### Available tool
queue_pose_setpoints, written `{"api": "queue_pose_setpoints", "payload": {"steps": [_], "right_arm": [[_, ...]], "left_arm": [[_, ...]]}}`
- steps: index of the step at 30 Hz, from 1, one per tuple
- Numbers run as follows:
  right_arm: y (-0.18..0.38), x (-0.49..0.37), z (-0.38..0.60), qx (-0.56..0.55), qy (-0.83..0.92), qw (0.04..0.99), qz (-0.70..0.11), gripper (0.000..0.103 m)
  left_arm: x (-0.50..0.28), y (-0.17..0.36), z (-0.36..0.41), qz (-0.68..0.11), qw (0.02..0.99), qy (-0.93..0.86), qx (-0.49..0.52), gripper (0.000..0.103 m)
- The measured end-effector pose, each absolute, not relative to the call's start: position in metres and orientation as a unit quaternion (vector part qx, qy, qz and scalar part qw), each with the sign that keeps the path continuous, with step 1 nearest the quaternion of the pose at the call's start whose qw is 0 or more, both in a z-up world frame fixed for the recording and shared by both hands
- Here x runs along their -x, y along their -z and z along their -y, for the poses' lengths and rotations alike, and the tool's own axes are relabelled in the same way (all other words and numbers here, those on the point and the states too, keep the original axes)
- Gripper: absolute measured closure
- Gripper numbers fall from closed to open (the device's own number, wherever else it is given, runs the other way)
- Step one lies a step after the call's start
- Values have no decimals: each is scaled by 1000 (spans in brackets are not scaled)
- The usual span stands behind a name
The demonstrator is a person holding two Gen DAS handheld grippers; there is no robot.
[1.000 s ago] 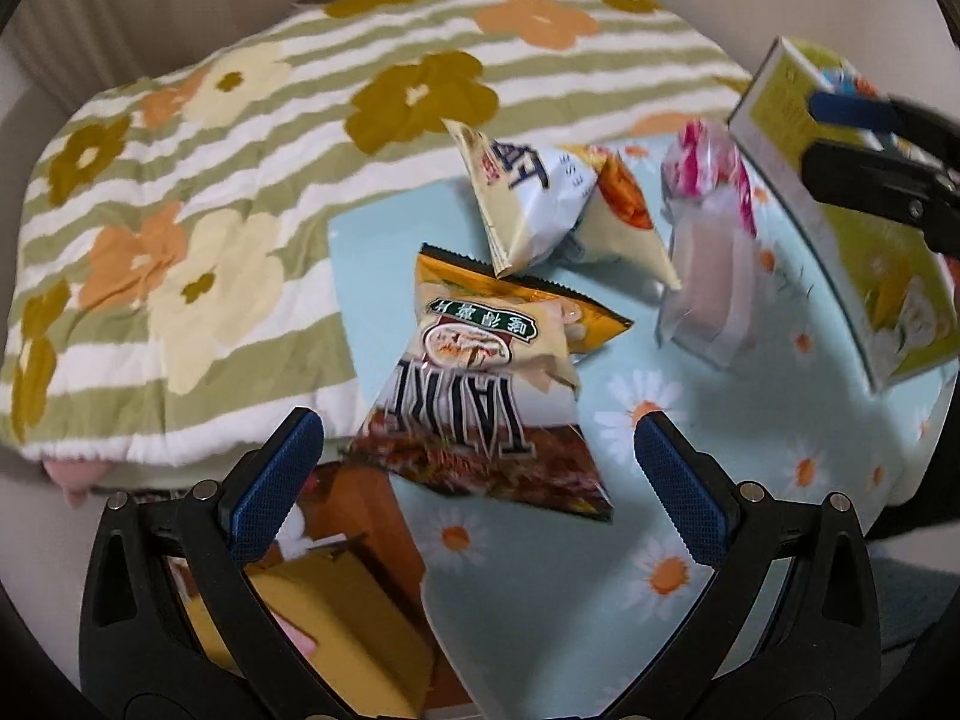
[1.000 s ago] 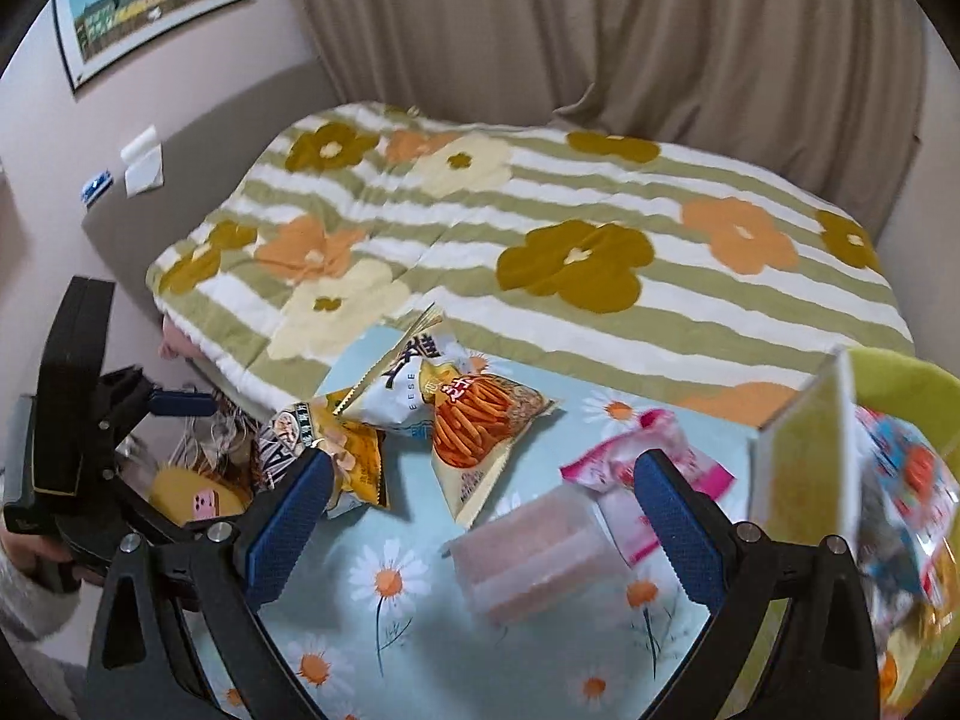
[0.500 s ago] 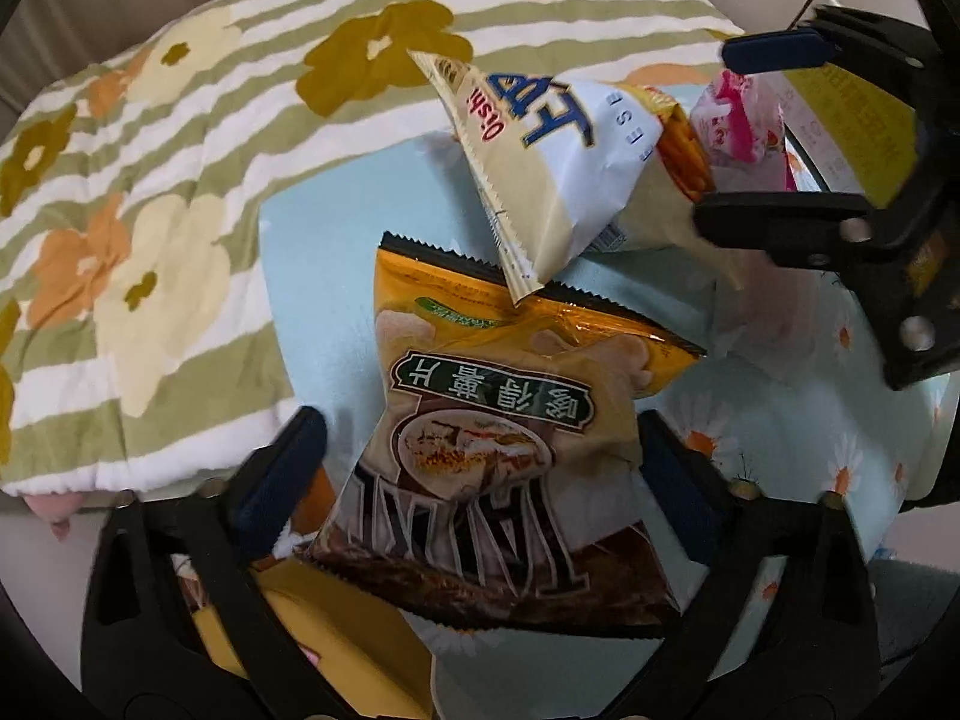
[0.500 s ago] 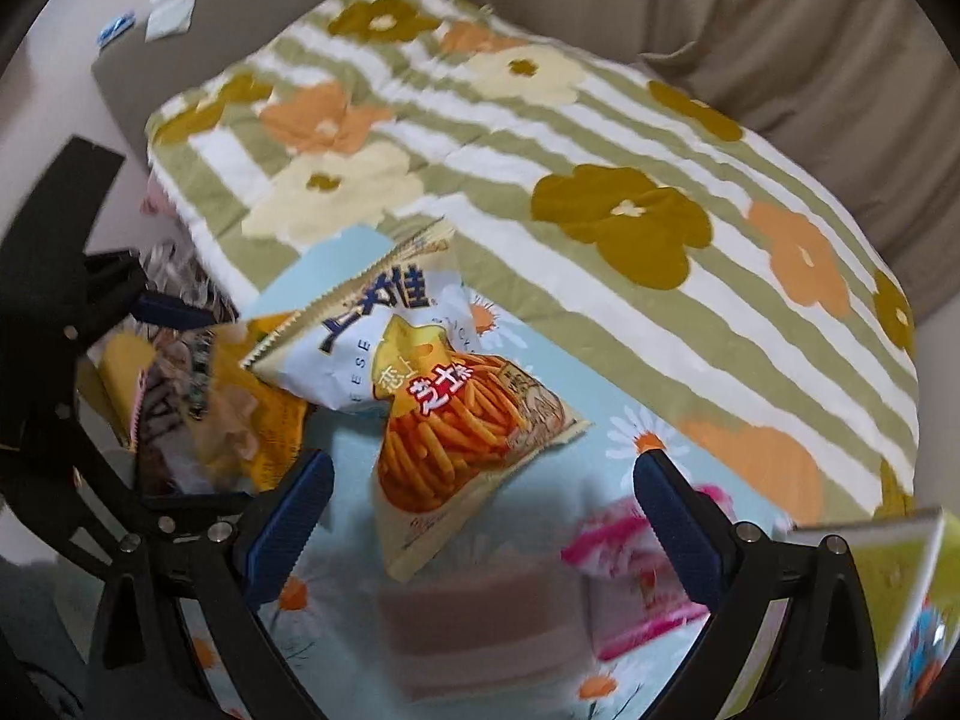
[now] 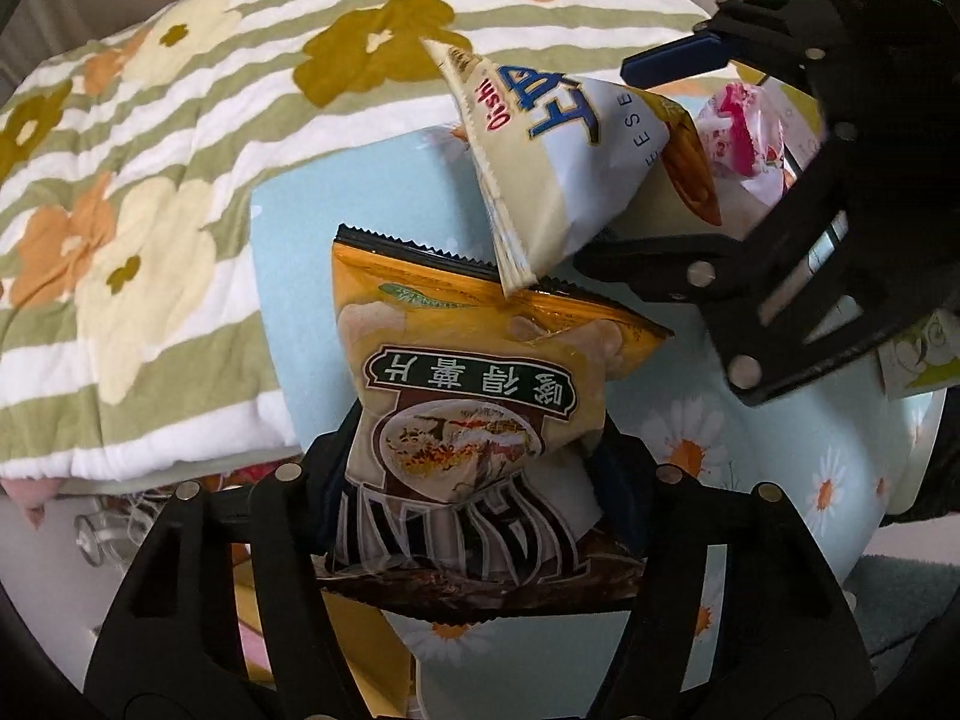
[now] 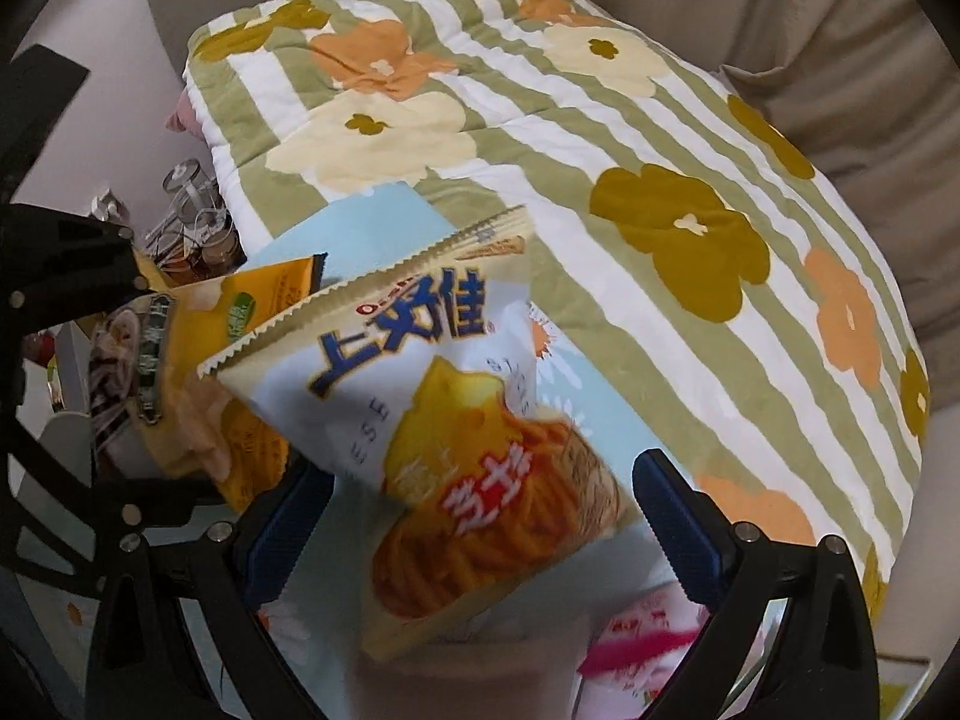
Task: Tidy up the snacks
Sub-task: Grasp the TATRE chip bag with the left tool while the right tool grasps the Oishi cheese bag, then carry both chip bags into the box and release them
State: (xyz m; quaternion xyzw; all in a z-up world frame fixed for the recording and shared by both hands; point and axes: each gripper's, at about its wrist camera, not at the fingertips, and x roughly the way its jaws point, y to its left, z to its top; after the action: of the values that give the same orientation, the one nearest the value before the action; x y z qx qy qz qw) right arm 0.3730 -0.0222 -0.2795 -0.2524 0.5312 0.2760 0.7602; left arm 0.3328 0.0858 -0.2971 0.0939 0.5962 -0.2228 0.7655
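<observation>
My left gripper (image 5: 474, 480) is shut on the lower part of a yellow-and-brown chip bag (image 5: 474, 408), which lies on the light-blue daisy table (image 5: 780, 456). The same bag shows at the left of the right wrist view (image 6: 174, 372). A white-and-blue cheese-stick bag (image 6: 456, 420) leans against it; it also shows in the left wrist view (image 5: 558, 156). My right gripper (image 6: 480, 516) is open, its blue pads on either side of that bag's lower half without pinching it. The right gripper also shows in the left wrist view (image 5: 648, 156).
A pink-and-white packet (image 5: 738, 132) lies behind the cheese-stick bag, and shows blurred in the right wrist view (image 6: 636, 642). A yellow-green box (image 5: 918, 354) stands at the table's right. A flowered striped quilt (image 6: 540, 138) covers the bed beyond. Clutter (image 6: 192, 216) sits beside the table.
My left gripper moved in and shut on the yellow chip bag. My right gripper moved forward and down until its open fingers straddle the cheese-stick bag.
</observation>
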Motion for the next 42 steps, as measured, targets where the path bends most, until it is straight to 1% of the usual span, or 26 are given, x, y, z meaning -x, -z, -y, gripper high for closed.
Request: {"api": "queue_pose_setpoints", "payload": {"steps": [1,2,4,6,8,10,14,18,23,27,34,38,42], "right_arm": [[281,-374,20,254,-278,758,-533,10],[284,-376,18,256,-281,752,-539,20],[289,-377,15,262,-280,744,-547,31],[290,-375,15,264,-278,747,-544,34],[289,-373,14,262,-275,748,-544,44],[286,-370,14,261,-272,751,-542,47],[274,-365,16,246,-261,764,-536,48],[246,-360,26,217,-240,785,-528,49],[200,-351,48,176,-218,812,-512,49],[154,-339,82,127,-198,840,-489,49],[88,-303,175,74,-166,875,-450,49],[71,-286,236,73,-144,883,-441,49],[67,-273,296,62,-127,886,-441,49]], "left_arm": [[-332,297,-87,-596,766,222,-92,42],[-331,297,-88,-596,766,221,-91,42],[-330,297,-90,-596,768,218,-87,42],[-328,297,-93,-596,769,215,-81,42],[-327,296,-95,-594,773,211,-73,42],[-326,295,-96,-592,776,206,-70,42],[-325,286,-101,-582,785,203,-61,42],[-321,265,-103,-566,797,202,-59,42],[-316,224,-95,-537,816,203,-63,42],[-311,181,-76,-501,837,210,-69,42],[-301,109,-3,-440,865,226,-81,42],[-290,84,53,-420,872,239,-72,42],[-280,74,121,-410,874,253,-68,42]]}}
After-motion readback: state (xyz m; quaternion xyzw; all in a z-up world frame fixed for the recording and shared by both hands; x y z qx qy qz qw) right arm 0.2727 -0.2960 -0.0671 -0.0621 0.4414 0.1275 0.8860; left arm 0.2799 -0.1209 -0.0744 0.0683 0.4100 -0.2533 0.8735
